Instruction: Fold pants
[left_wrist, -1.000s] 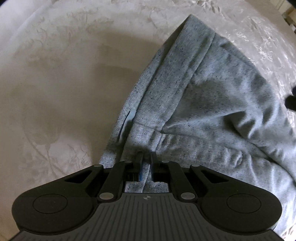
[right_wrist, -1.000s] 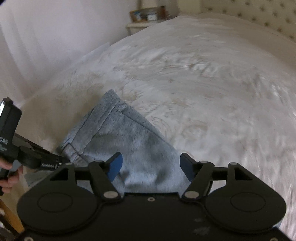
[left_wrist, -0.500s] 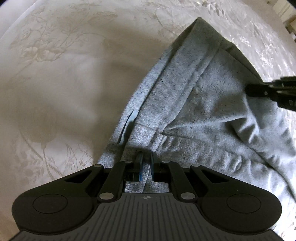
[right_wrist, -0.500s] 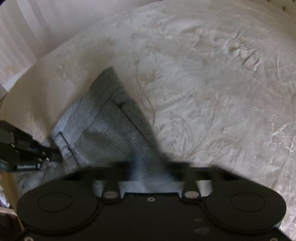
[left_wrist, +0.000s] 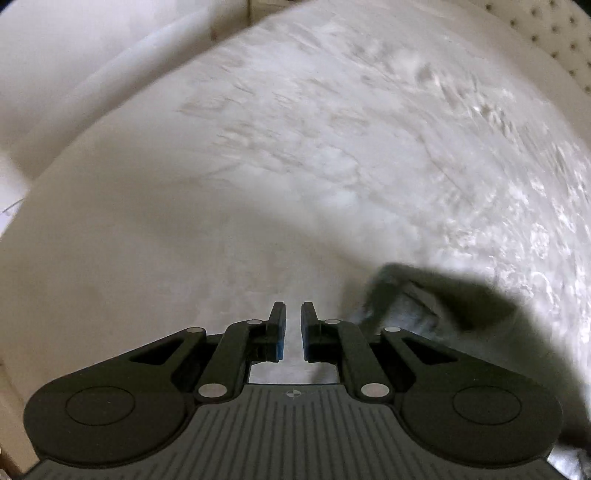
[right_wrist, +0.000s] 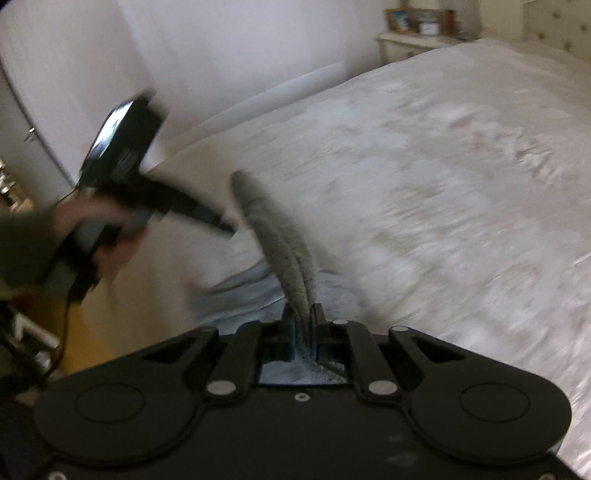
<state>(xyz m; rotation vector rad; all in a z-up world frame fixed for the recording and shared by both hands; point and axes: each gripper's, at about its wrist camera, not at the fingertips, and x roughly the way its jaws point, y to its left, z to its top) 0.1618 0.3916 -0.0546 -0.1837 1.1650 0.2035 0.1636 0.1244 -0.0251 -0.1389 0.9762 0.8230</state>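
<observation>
Grey fleece pants (right_wrist: 275, 236) rise as a doubled ridge from your right gripper (right_wrist: 303, 325), whose jaws have just been closing and now pinch it. Your left gripper (left_wrist: 293, 325) is nearly closed, nothing visible between its pads; in the right view it sits at 9 o'clock. Carry the pinched fold across the white quilted bedspread (right_wrist: 443, 184), keeping tension even.

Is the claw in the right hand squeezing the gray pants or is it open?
Squeezing. The right gripper has just closed, and its two pads pinch a gray fold of the pants that stands up between them.
</observation>
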